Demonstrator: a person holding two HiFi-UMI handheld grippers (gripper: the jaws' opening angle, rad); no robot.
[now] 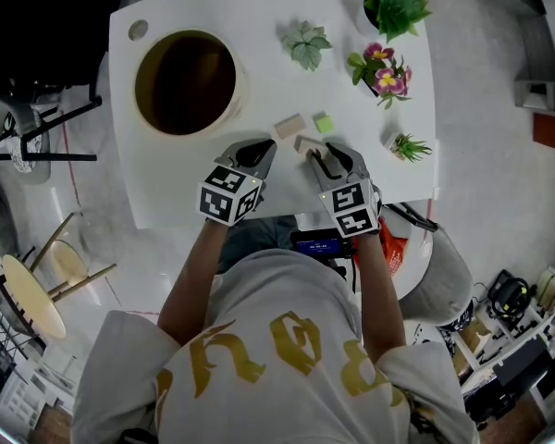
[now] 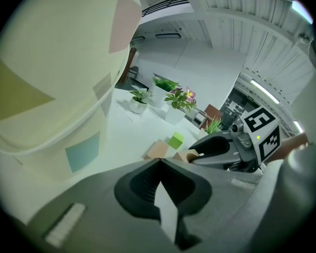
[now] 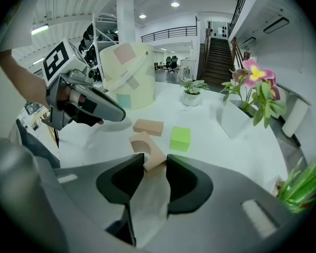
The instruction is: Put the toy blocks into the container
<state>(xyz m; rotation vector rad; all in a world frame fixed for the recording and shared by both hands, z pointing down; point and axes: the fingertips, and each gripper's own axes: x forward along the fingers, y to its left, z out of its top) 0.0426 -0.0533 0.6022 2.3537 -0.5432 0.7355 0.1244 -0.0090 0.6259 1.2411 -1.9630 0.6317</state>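
Observation:
The cream round container (image 1: 233,100) stands on the white table (image 1: 166,183) at the left, and its wall (image 2: 52,88) fills the left gripper view. A tan flat block (image 1: 289,126) and a green cube (image 1: 324,123) lie mid-table. My right gripper (image 1: 316,155) is shut on a tan arch block (image 3: 147,149), which fills the gap between both jaw tips and rests on the table. Just left of it, my left gripper (image 1: 262,148) is shut with nothing in it. The flat block (image 3: 148,126) and the cube (image 3: 180,138) lie just beyond the arch.
Several potted plants stand along the table's far and right side: a pale one (image 1: 305,44), a leafy one (image 1: 393,7), a flowering one (image 1: 381,72) and a small one (image 1: 409,146). The table's near edge (image 1: 259,220) runs right under both grippers.

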